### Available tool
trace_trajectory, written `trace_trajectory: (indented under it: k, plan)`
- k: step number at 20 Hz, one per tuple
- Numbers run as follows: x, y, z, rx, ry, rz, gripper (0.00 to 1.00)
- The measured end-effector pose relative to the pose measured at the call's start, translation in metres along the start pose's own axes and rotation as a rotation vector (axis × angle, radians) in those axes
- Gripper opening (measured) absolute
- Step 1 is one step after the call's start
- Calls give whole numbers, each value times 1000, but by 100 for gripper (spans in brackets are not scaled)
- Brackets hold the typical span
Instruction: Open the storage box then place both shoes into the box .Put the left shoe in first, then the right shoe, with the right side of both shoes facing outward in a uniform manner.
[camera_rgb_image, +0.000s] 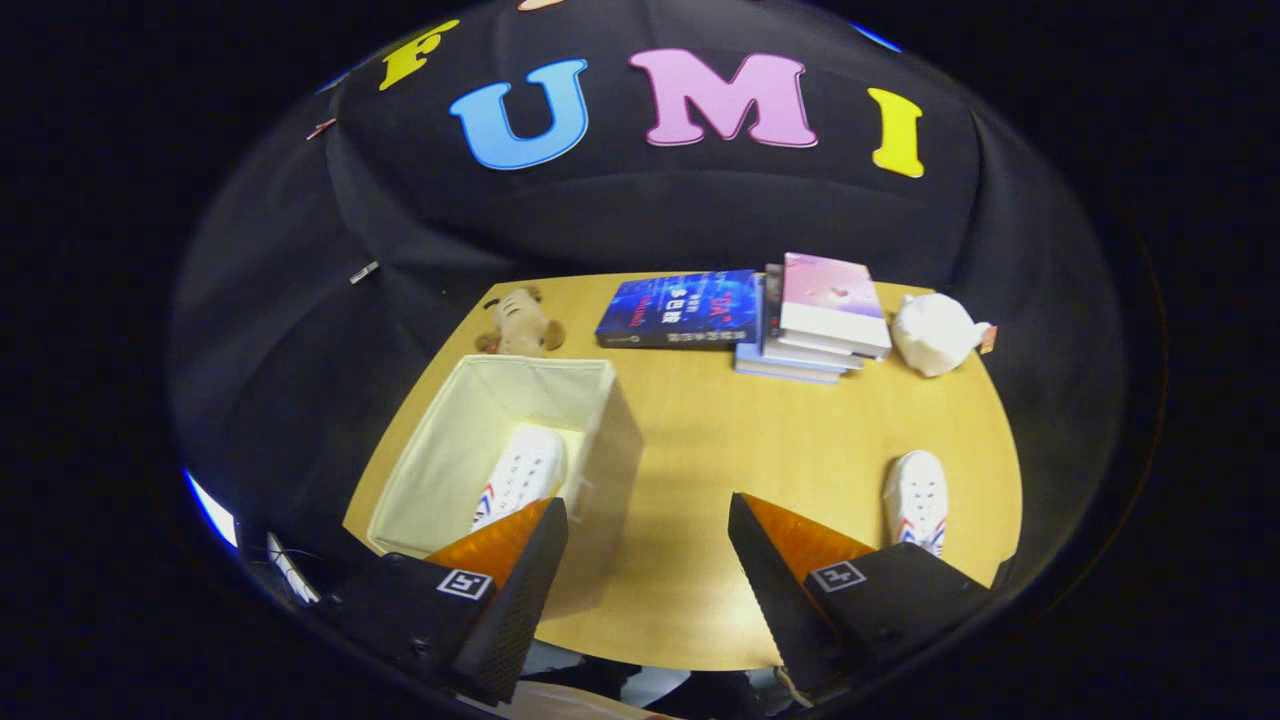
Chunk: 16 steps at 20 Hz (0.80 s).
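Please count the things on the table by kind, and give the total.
White canvas shoes: 2, one inside the box, one on the table right of the open gripper.
Cream fabric storage box: 1
Books: 4, blue book, pink-topped stack.
Soft toys: 2, brown, white.
Total: 9

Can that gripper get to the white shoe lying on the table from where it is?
Probably yes. The gripper hangs with jaws open and empty, and the shoe lies just beyond its right finger on bare table, apart from the books and box.
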<state>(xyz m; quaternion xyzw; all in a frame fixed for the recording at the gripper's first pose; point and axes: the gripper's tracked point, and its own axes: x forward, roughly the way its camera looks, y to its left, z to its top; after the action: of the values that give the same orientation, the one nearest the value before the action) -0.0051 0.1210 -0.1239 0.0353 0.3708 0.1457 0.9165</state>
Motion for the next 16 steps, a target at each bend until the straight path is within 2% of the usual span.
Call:
trace_trajectory:
  k: [5, 9, 16]
  plan:
    - [-20, -97, -14, 43, -14, -95, 99]
    - [-14, -172, -43, 83, 36, -159, 99]
    - [11, -258, -80, 35, 123, -226, 99]
